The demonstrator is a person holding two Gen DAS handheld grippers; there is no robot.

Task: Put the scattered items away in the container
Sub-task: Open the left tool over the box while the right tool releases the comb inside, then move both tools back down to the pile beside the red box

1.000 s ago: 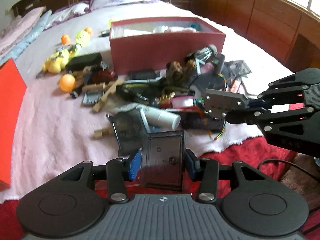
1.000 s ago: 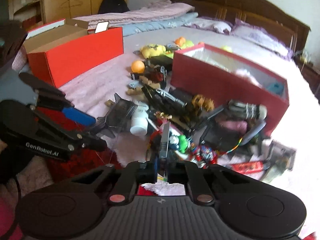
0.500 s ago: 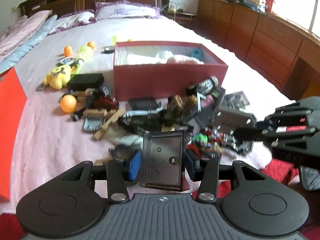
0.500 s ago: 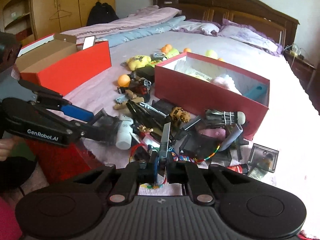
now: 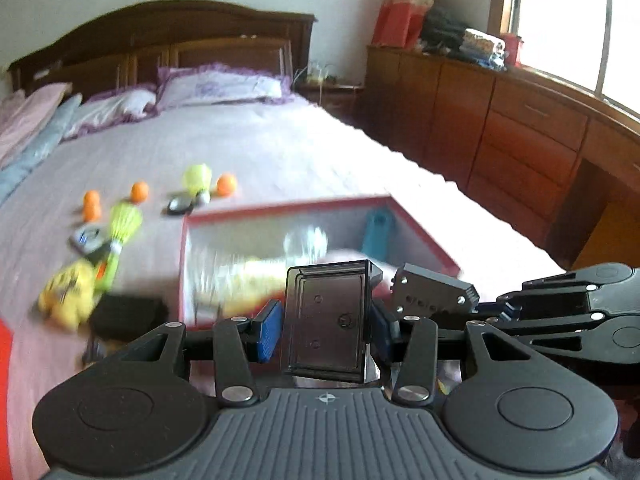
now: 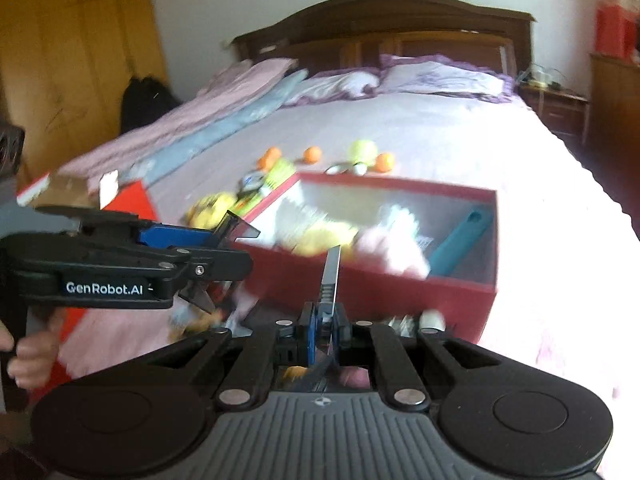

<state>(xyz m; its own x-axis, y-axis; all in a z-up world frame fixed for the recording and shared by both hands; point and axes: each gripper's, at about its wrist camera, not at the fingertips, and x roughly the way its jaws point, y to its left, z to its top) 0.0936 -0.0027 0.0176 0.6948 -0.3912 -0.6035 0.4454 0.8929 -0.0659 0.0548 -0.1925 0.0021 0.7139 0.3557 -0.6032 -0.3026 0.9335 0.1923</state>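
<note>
Two grippers, each clamping plate, red box (image 5: 420,240) beyond

We read only "GenRobot.AI", white print on the left gripper's (image 6: 208,240) black side, left of the red box (image 6: 372,284).

Your smoky plastic case (image 5: 328,316) stands upright, the grey plate (image 5: 434,295) edge-on, red box (image 6: 400,280) open beyond.

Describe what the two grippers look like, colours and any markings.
Both are matte black plastic: a ribbed grey-black base with two round discs, silver screw heads on linked bars, blue pads. The left gripper carries white "GenRobot.AI" lettering on its side. The right gripper looks the same build; no sleeves show.
</note>
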